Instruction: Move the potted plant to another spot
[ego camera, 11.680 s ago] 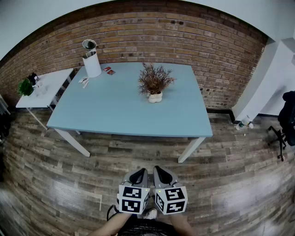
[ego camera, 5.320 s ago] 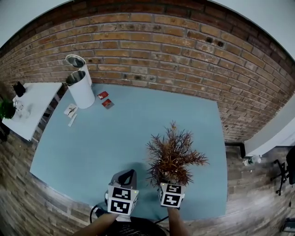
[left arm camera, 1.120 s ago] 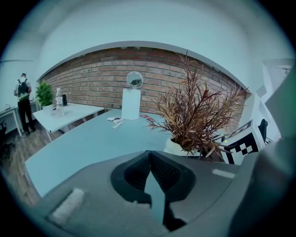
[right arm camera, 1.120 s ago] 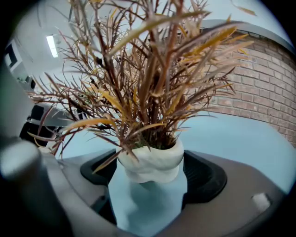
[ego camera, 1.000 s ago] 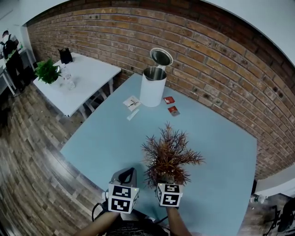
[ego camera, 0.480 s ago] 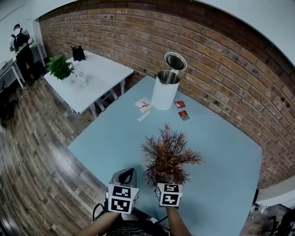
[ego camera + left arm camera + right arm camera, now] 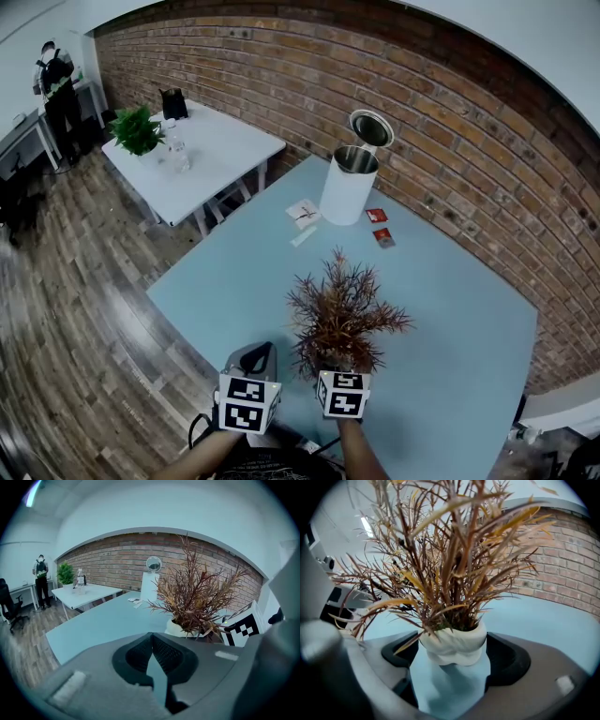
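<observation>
— Where do we stand with the potted plant (image 7: 343,317)?

— We have it in hand. Our right claw (image 7: 452,654) is clamped on its white pot (image 7: 453,641), one jaw on either side, with the dry reddish leaves fanning up above the jaws. The plant is over the near part of the blue surface (image 7: 234,281), right in front of us and well apart from the white bin (image 7: 348,191) at the far side.

— And the left claw (image 7: 151,641)?

— Its jaws are pressed together with nothing between them. It hangs just beside the plant and has no part in the hold.

— Is the pot down or in the air?

— We cannot tell. The right gripper view shows the blue surface close under the base, but not whether they touch.

— So how much is left?

— The grasp is made, and we judge the carry to be under way. What remains is to settle on a spot, either this surface or perhaps the white table (image 7: 202,150) off to the left, set the pot down upright, and open the jaws.
</observation>
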